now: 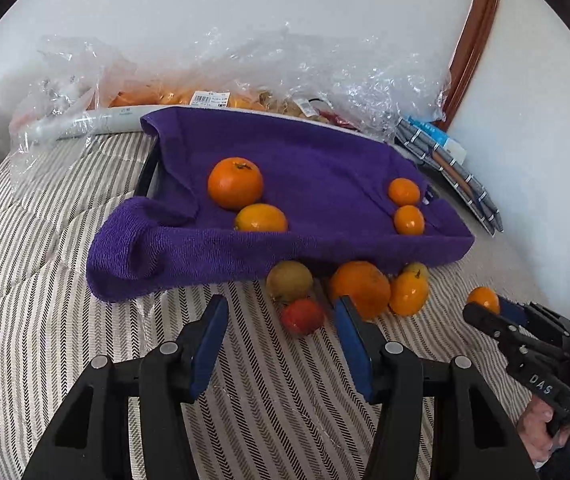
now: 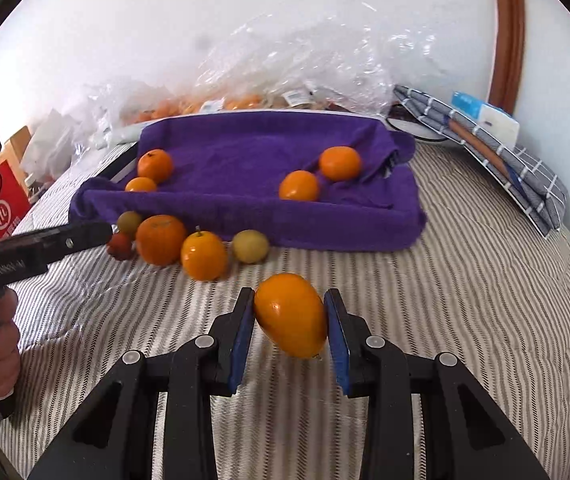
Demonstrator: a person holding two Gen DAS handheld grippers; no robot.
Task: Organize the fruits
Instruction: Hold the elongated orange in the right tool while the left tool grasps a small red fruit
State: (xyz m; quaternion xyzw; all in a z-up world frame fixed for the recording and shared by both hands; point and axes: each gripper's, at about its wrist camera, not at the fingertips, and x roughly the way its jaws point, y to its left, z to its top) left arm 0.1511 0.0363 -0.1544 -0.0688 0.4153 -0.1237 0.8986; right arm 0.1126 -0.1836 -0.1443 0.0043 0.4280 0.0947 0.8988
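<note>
An oval orange fruit [image 2: 290, 315] sits pinched between the blue pads of the right tongs [image 2: 289, 320], both pads pressing on its sides, above the striped bedspread [image 2: 465, 280]. In the left wrist view the same fruit [image 1: 483, 299] shows at the tip of the right tongs [image 1: 489, 310], well to the right of the other loose fruits.

Those loose fruits lie on the bedspread, just in front of the near edge of a purple towel [image 2: 245, 152]: a big orange [image 1: 359, 294], a smaller orange fruit with a stem [image 1: 408, 294] touching it on the right, a yellow-green fruit [image 1: 289, 280], a small red fruit [image 1: 303, 316] and another yellowish fruit [image 2: 250, 245] close to the towel's edge.

The left tongs [image 1: 281, 320] are spread and hold nothing. The red fruit lies just beyond the gap between their tips, and the right pad's tip overlaps the lower left edge of the big orange; whether it touches I cannot tell.

The towel is draped over a tray. On it lie four fruits in two pairs: a round orange [image 1: 235, 183] with an oval one [image 1: 261, 218] on the left, and two small ones [image 1: 404, 191] [image 1: 409, 220] on the right.

Behind the towel lie crumpled clear plastic bags [image 1: 325, 76] with more fruit inside, against a white wall. A checked cloth [image 2: 525, 172] lies to the right.
</note>
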